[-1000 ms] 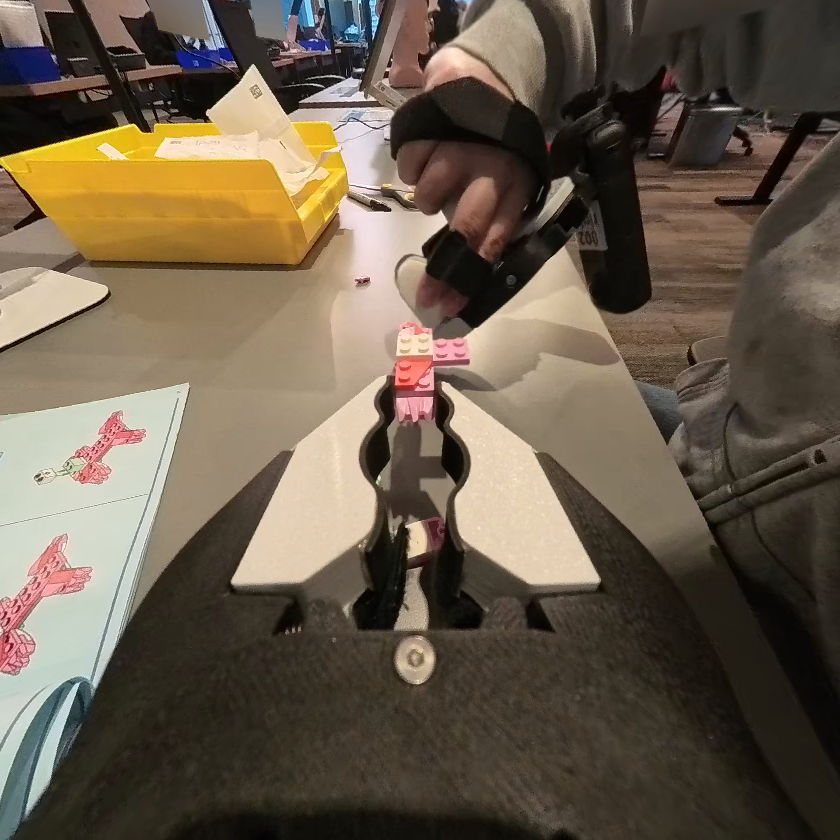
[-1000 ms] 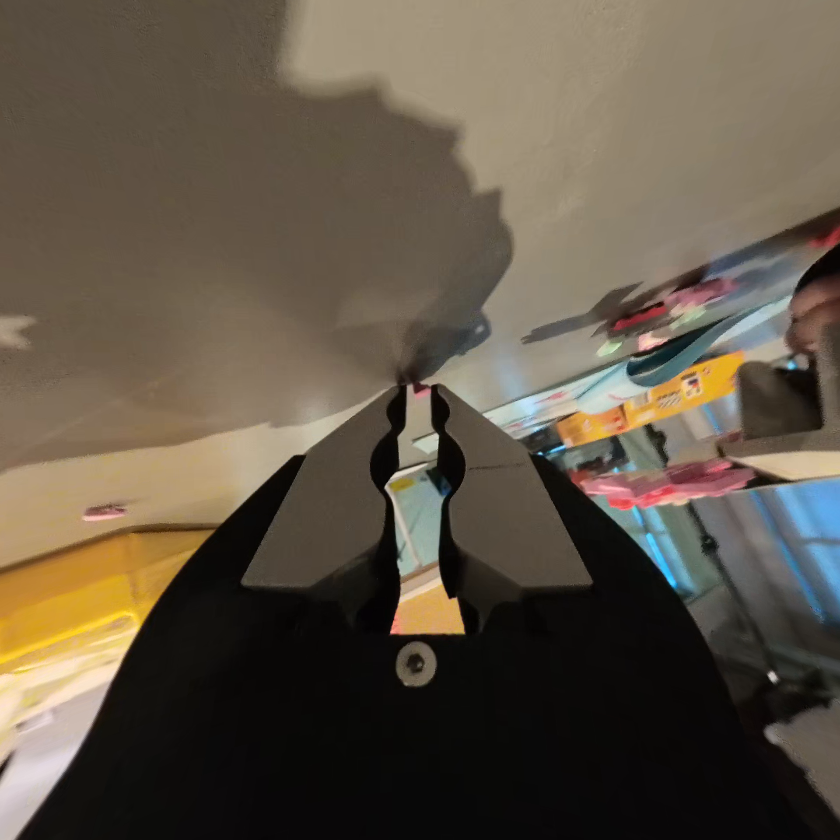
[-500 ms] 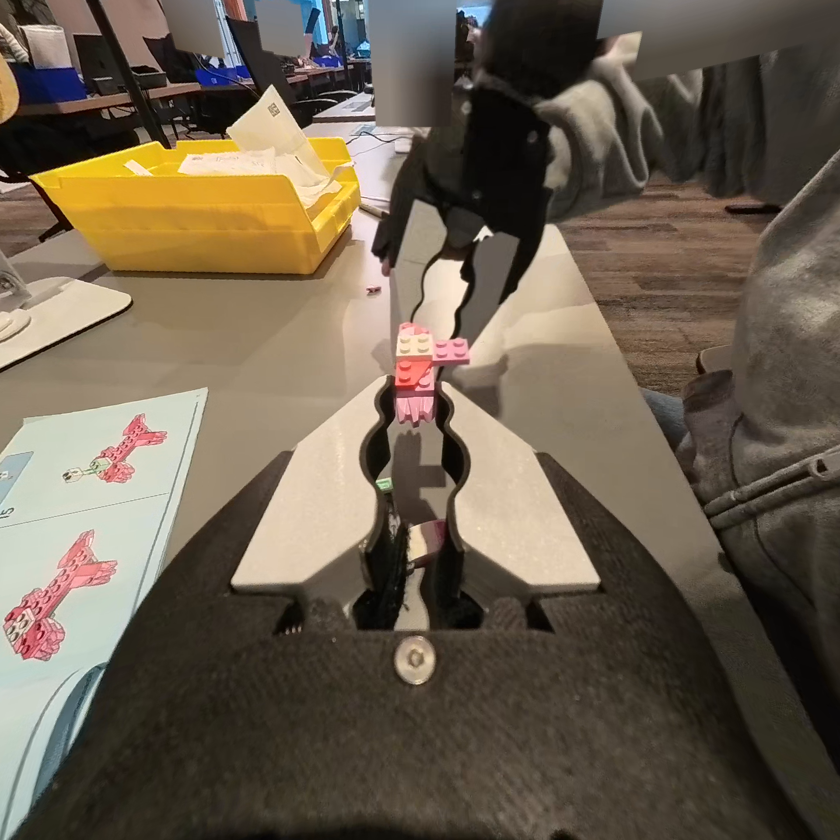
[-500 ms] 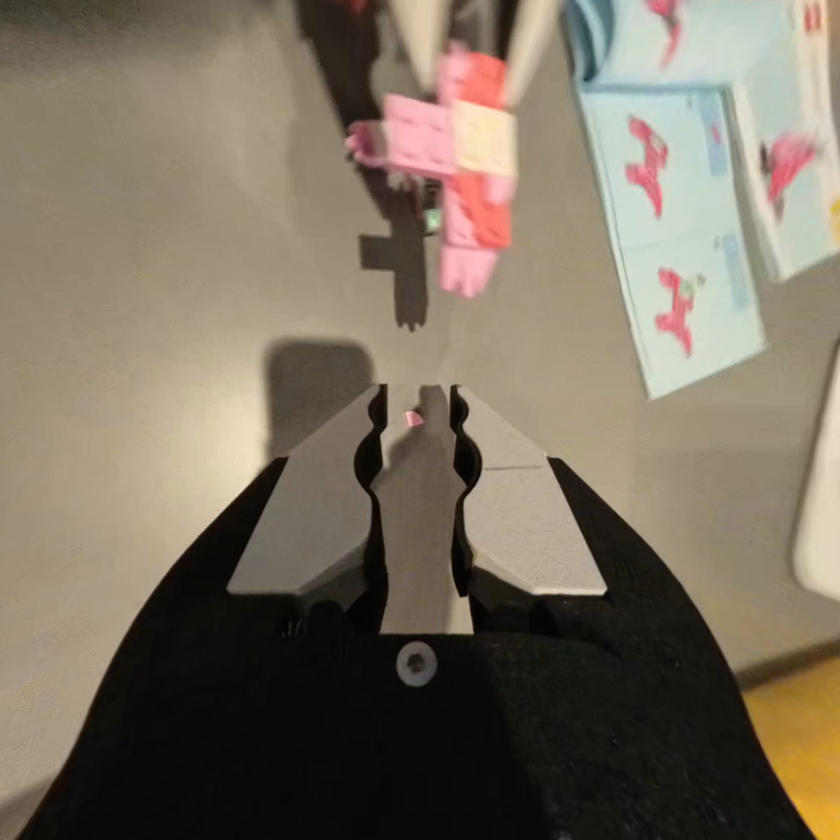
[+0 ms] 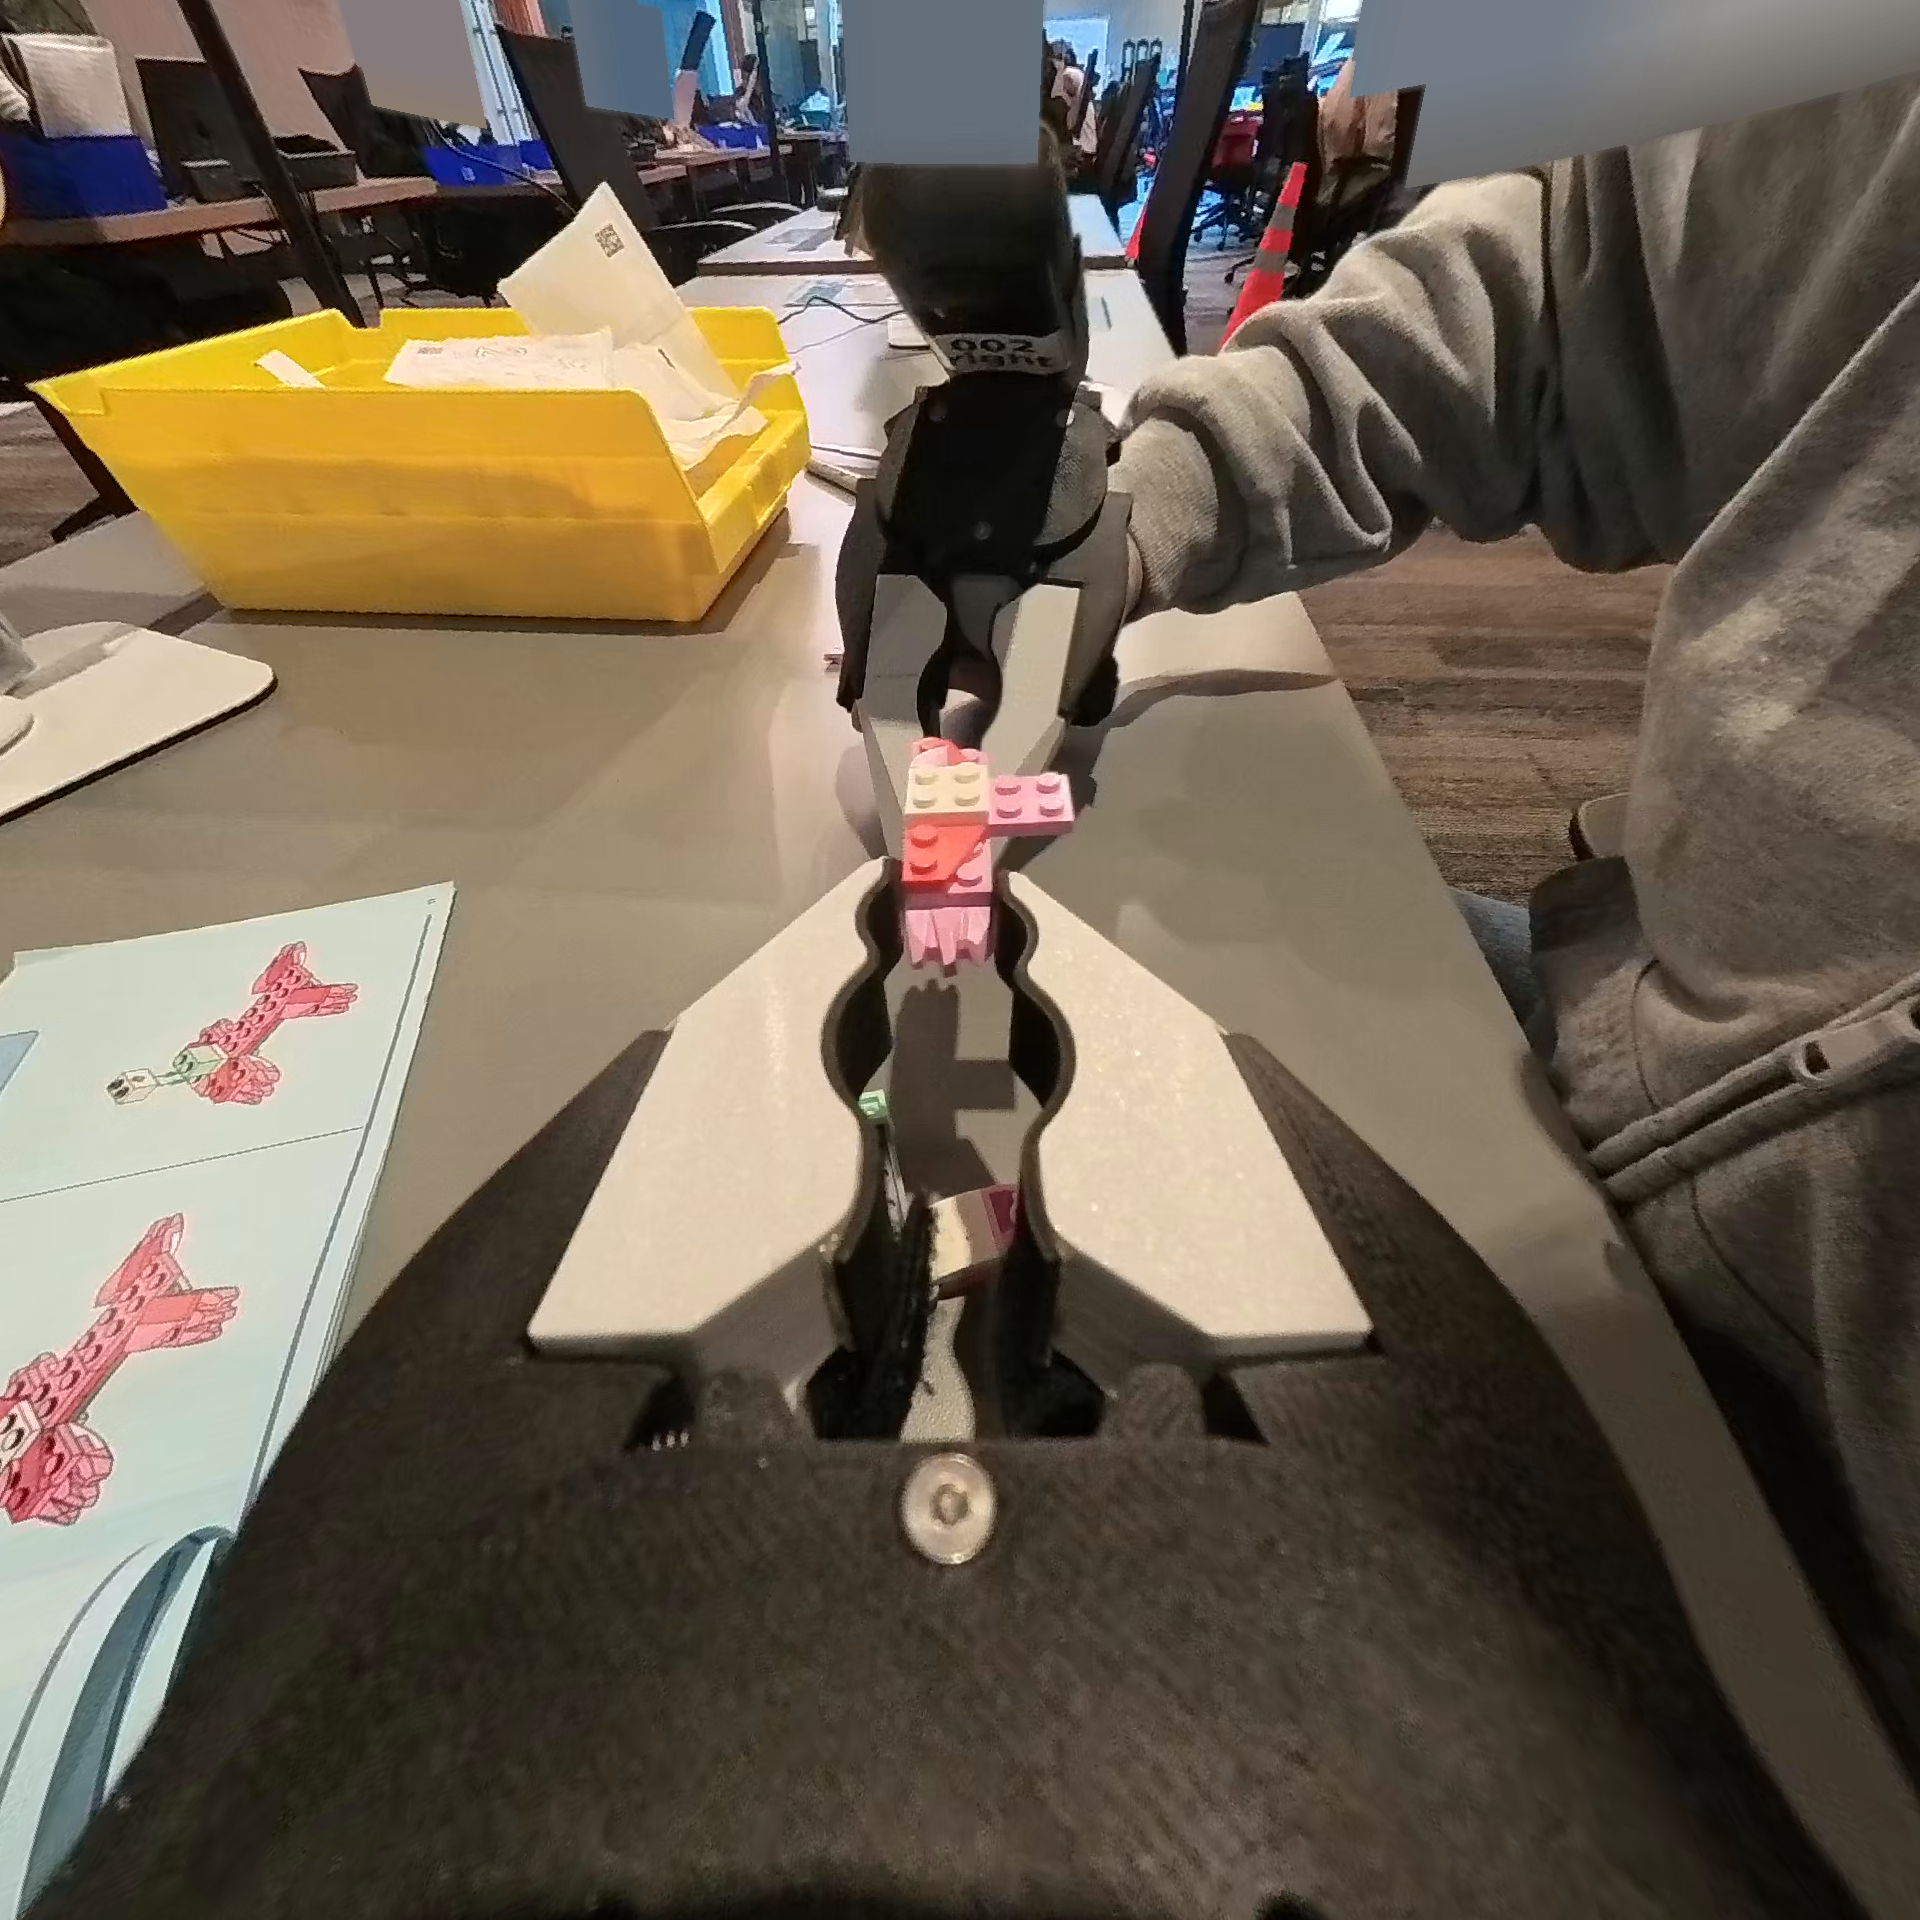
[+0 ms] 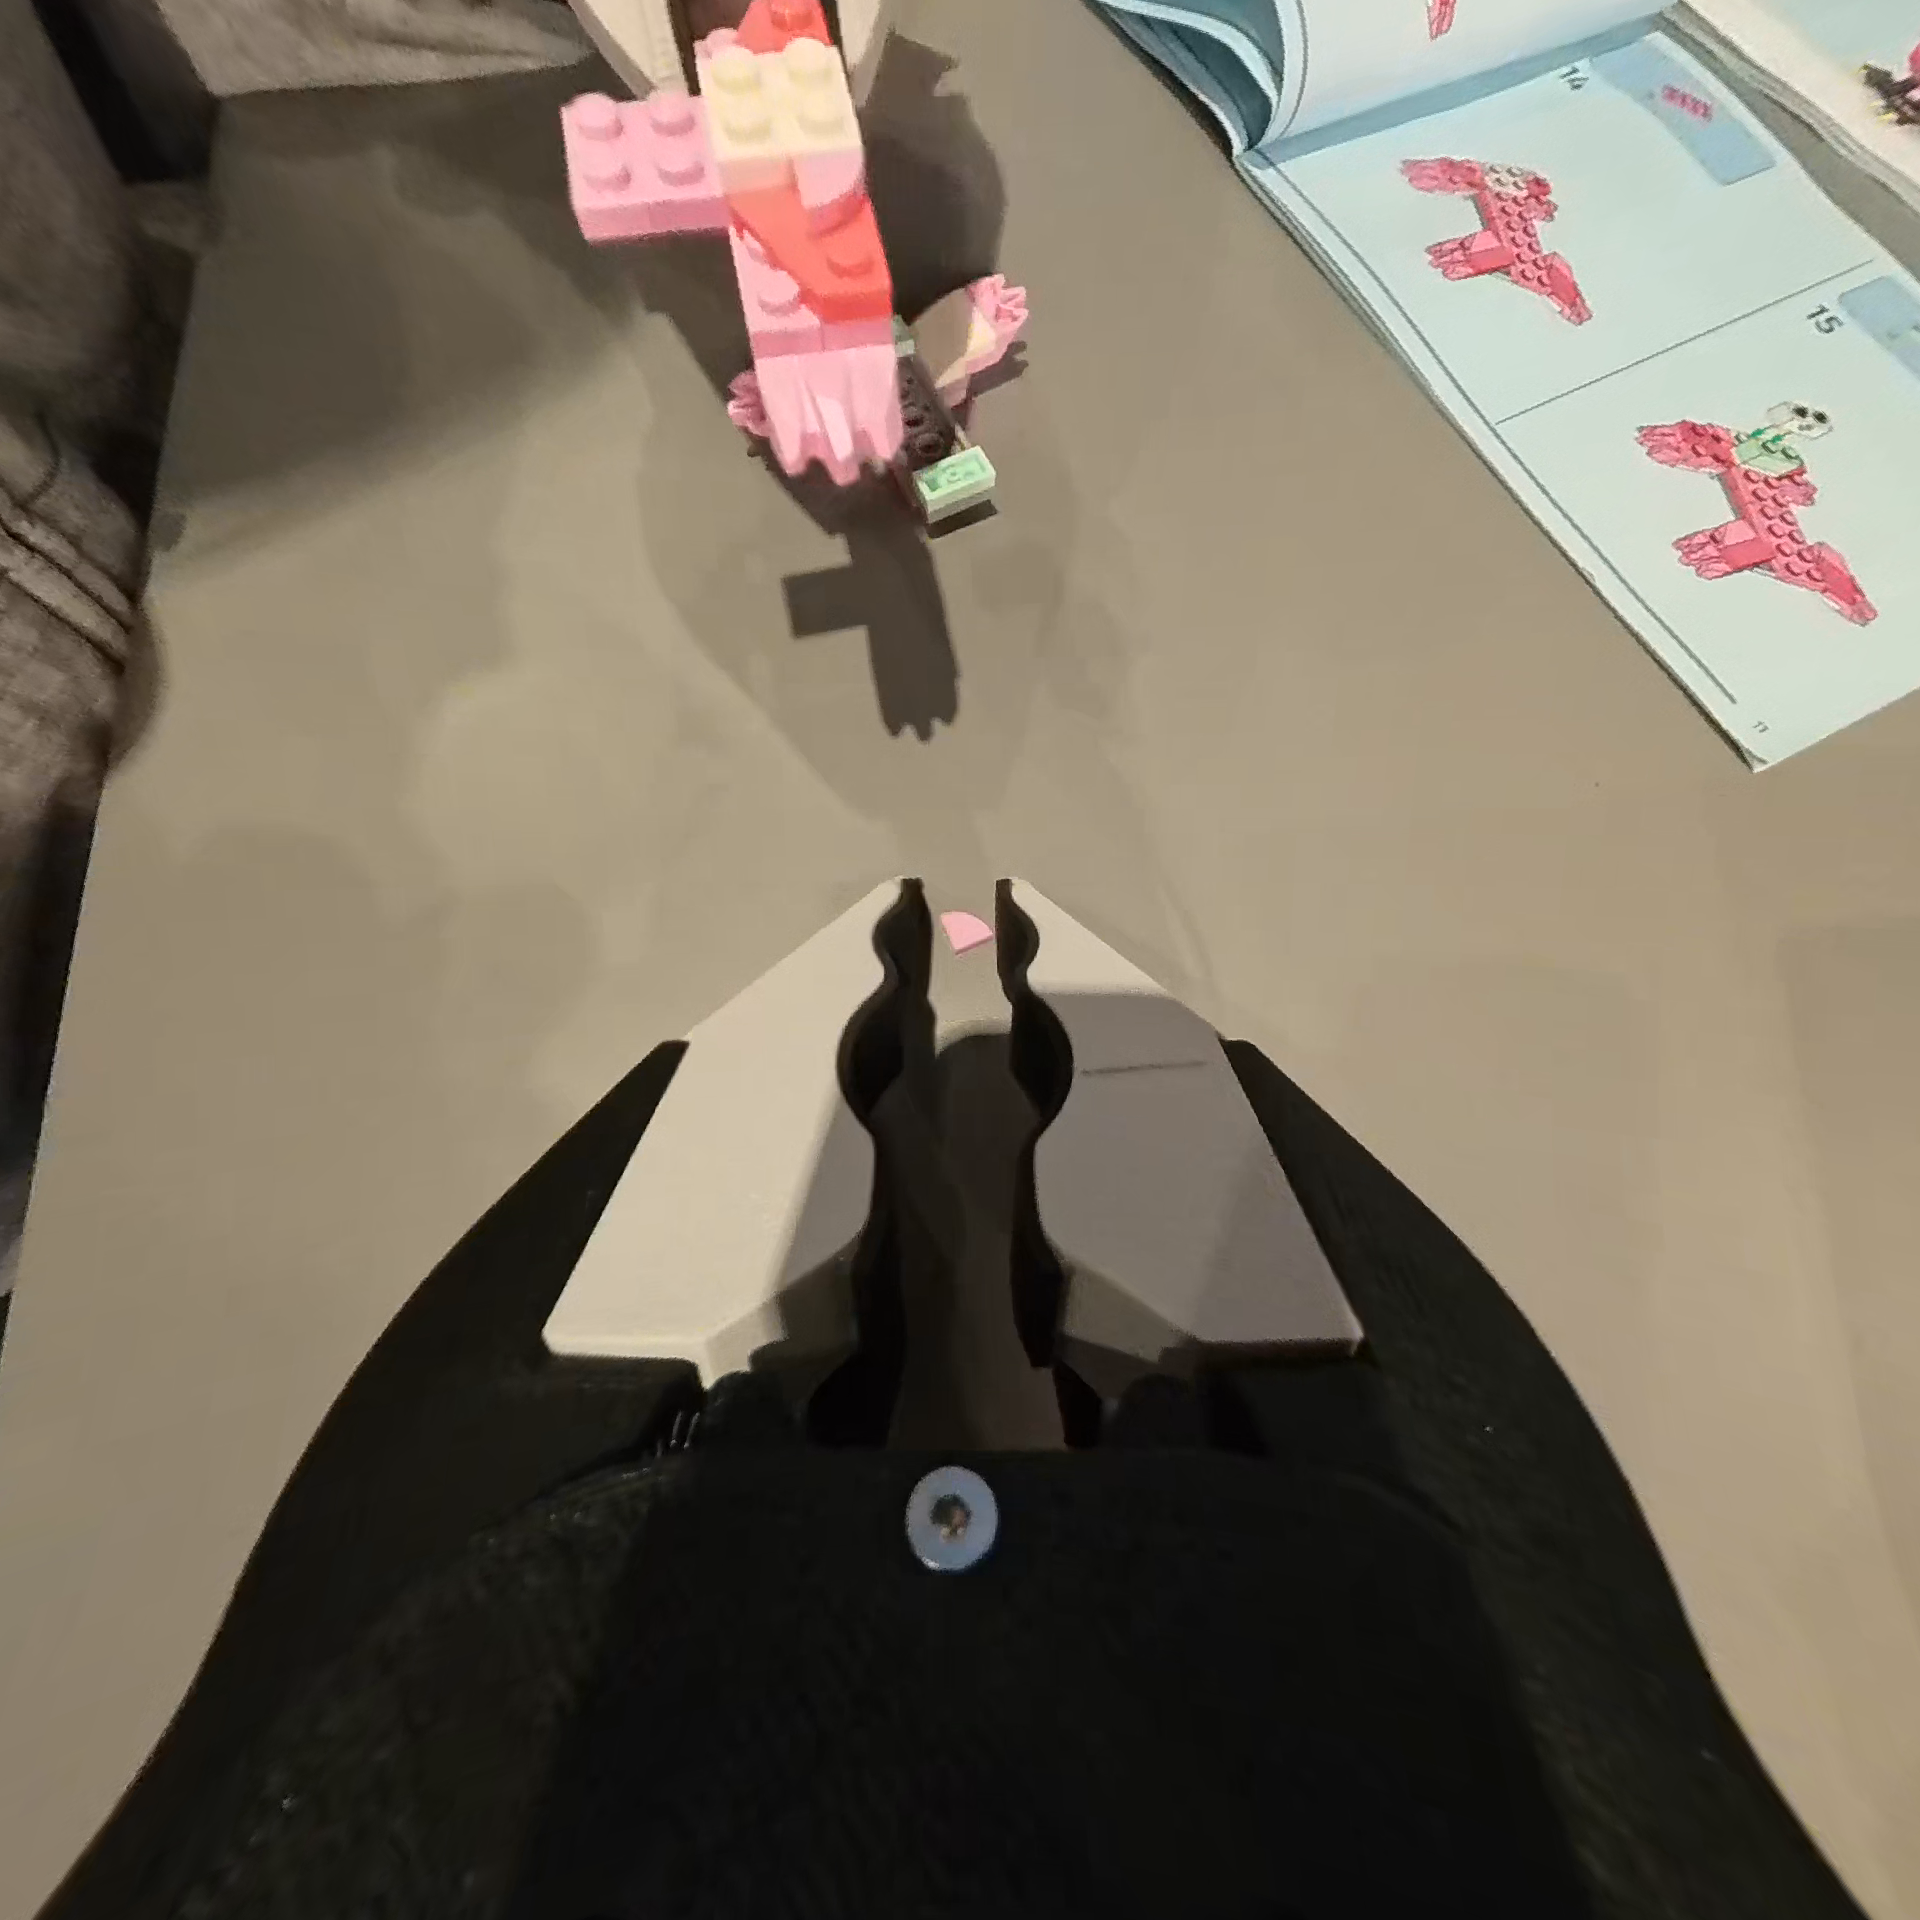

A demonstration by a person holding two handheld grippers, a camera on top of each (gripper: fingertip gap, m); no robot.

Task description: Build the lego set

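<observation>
My left gripper point(image 5: 948, 883) is shut on the tail end of a pink and red lego model point(image 5: 940, 795) with a cream plate on top, and holds it above the grey table point(image 5: 520, 790). The model also shows in the right wrist view point(image 6: 800, 208), at the top. My right gripper point(image 6: 956, 894) is shut on a small pink rounded piece point(image 6: 966, 928) at its tips. In the left wrist view the right gripper point(image 5: 964, 727) points down just behind the model, its tips partly hidden by it.
Loose pieces lie under the model: a black brick with a mint tile point(image 6: 951, 483) and a pink feathered piece point(image 6: 992, 317). An open instruction booklet point(image 6: 1558, 312) lies beside them. A yellow bin point(image 5: 416, 488) with papers stands at the back left. A person's grey sleeve point(image 5: 1507, 395) is on the right. The tips of one gripper are about 11 cm away from the tips of the other.
My right gripper has swung round from a tilted pose to face the model and has come close behind it, still with the small pink piece. My left gripper has held the model steady.
</observation>
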